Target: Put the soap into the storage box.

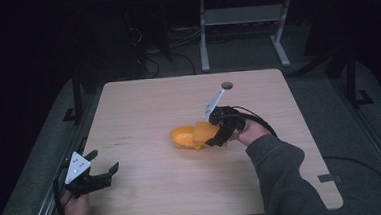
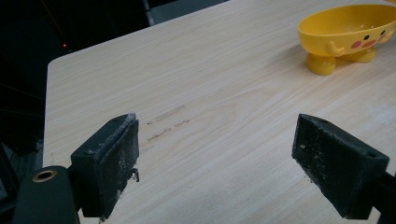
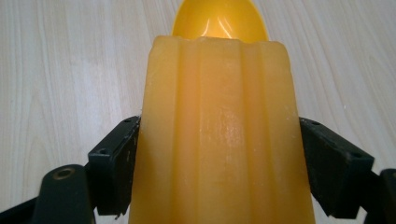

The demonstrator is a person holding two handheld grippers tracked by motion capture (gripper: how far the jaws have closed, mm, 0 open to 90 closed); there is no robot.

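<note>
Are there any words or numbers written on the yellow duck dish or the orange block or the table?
None to read. The yellow plastic footed dish bears only a painted face, no letters. The ribbed orange soap-like block in the right gripper is unmarked. Faint smudges on the pale wooden table are not legible writing.

From above I see my right gripper [image 1: 211, 135] holding an orange block [image 1: 203, 132] at the yellow dish [image 1: 182, 138] mid-table. My left gripper [image 1: 104, 163] sits near the wooden table's [image 1: 143, 100] front left corner, jaws spread, well apart from the dish
</note>
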